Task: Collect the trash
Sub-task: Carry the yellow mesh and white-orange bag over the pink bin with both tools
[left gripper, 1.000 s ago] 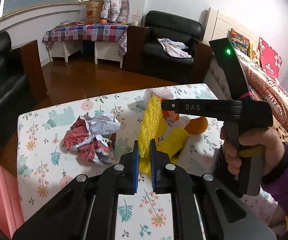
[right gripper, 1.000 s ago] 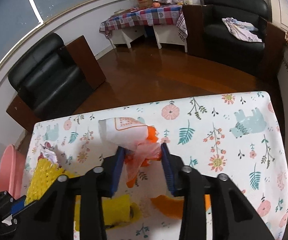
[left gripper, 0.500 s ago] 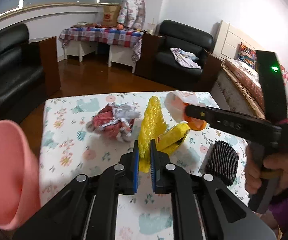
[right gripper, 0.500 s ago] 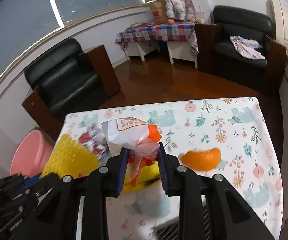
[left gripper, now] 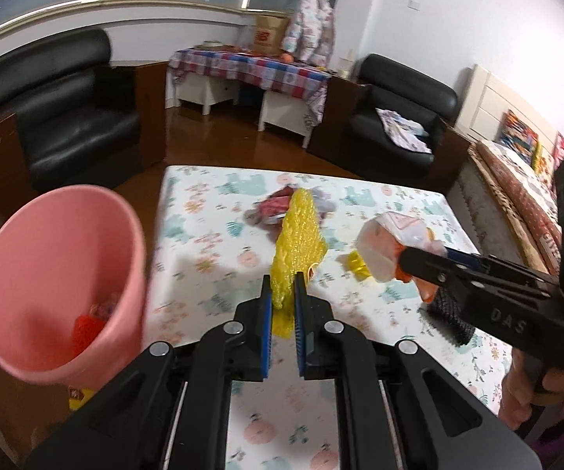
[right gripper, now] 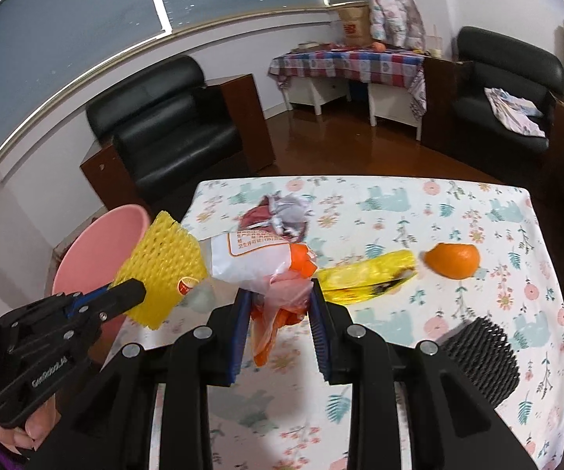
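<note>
The bin is smooth pink plastic. The yellow foam net looks bumpy and soft. The bag is thin, crinkly plastic. A flowery cloth covers the bench. The wooden floor shines.

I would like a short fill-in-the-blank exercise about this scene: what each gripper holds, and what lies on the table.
1. The left gripper is shut on a ____ foam fruit net.
2. The right gripper is shut on a white and orange plastic ____.
3. Beside the floral table stands a ____ plastic bucket with some trash already inside.
4. On the table, a piece of orange peel lies next to a yellow ____.

Missing words: yellow; bag; pink; wrapper
</note>
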Tool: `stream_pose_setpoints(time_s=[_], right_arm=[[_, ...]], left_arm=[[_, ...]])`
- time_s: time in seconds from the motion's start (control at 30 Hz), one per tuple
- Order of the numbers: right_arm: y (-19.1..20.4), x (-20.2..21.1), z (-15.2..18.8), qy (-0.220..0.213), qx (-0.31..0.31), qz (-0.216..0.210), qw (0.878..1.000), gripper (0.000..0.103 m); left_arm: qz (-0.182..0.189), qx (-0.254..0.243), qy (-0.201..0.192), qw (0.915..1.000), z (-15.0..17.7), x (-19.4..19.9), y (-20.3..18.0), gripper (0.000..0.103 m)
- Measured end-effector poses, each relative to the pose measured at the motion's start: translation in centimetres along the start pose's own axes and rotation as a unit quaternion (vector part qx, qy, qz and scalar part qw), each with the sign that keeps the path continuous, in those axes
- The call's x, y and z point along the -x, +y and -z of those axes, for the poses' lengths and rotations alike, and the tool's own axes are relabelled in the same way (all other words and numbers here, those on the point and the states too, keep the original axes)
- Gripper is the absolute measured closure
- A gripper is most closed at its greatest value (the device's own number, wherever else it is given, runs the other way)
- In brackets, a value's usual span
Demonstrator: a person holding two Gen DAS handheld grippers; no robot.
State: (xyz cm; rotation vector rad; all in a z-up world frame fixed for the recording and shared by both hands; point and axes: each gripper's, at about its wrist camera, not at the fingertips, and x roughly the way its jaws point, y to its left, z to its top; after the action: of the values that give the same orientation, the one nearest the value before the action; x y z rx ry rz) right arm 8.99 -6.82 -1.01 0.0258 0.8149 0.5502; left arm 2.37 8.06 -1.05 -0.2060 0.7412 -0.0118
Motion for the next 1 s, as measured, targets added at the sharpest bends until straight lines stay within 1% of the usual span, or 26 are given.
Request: stream_pose_setpoints(time_s=[0.17,0.3,0.43,0.77,1.0], right_arm=[[2.5,-0.2,0.2,0.004,0.02,-0.014,1.0,0.075],[4.8,-0.7,-0.1,0.004,0.038,-0.026,0.999,0.075],[6.9,-1.4,-0.5,0.01,0.059,-0.036,0.998,0.075],[12.7,-3.9,-1.7,0.014,0.118,-0.06,0.991,0.075],[16.4,-5.8,-2.0,0.016,0.156,-0.072,0.985,0.075]], left_arm=[[-0.028,0.026,-0.006,0.9993,0.4,1.3,2.2,0.094],[-0.055,0.037,-0.019,0.9976,0.4,2.6,3.9,0.094],[-0.074,0.055,-0.028,0.9954,0.5,3.7,5.9,0.094],[-0.127,0.087,-0.045,0.9871,0.5,5.7,10.5,0.094],[-0.155,0.105,-0.05,0.981,0.4,6.3,13.2,0.094]])
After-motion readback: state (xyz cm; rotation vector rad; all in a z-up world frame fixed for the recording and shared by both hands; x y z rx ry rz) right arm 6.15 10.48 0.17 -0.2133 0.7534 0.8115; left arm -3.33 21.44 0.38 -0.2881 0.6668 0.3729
